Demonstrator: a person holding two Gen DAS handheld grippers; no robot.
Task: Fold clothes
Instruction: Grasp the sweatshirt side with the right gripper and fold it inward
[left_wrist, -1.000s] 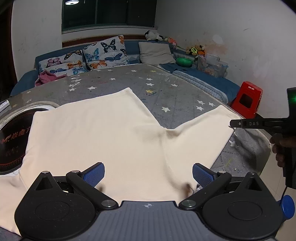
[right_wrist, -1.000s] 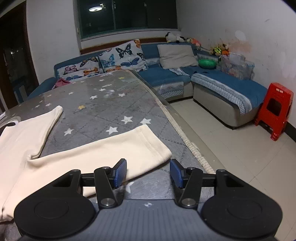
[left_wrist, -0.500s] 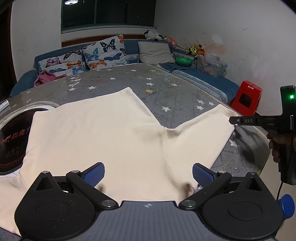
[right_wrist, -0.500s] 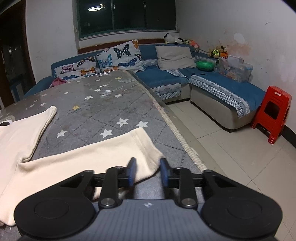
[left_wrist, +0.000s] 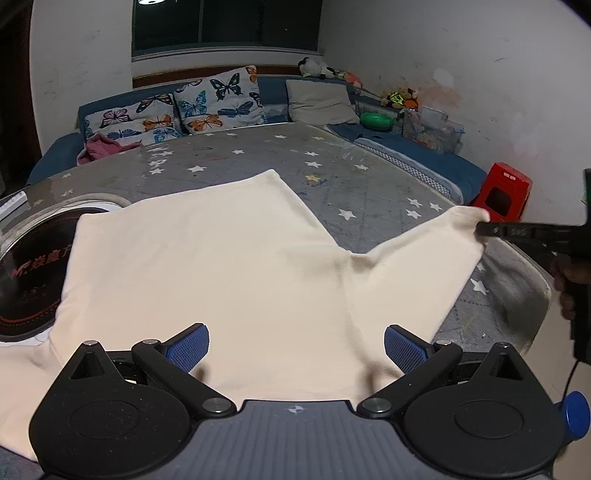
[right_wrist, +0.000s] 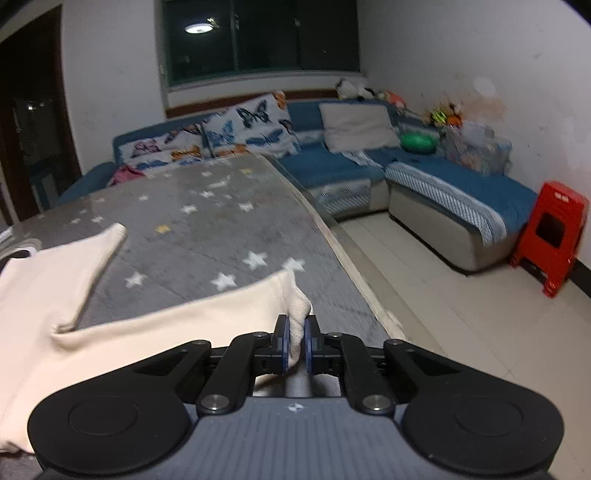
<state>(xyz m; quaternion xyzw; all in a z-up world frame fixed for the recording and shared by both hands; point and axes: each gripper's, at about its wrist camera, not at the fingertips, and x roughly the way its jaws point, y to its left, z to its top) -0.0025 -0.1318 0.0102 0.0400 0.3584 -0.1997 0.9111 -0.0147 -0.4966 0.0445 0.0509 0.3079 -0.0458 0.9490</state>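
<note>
A cream long-sleeved garment (left_wrist: 221, 258) lies spread on the grey star-patterned table (left_wrist: 332, 177). My left gripper (left_wrist: 295, 343) is open and hovers over the garment's near edge, touching nothing. My right gripper (right_wrist: 296, 341) is shut on the end of the cream sleeve (right_wrist: 291, 302) near the table's right edge and lifts it slightly. In the left wrist view the right gripper (left_wrist: 491, 230) shows at the right, pinching the sleeve cuff (left_wrist: 469, 218).
A round black and white object (left_wrist: 33, 258) lies on the table at the left, partly under the garment. A blue corner sofa (right_wrist: 443, 184) with butterfly pillows (left_wrist: 214, 99) runs behind and to the right. A red stool (right_wrist: 554, 232) stands on the tiled floor.
My right gripper closed from open onto the sleeve cuff and raised it a little. My left gripper stayed open in the same place.
</note>
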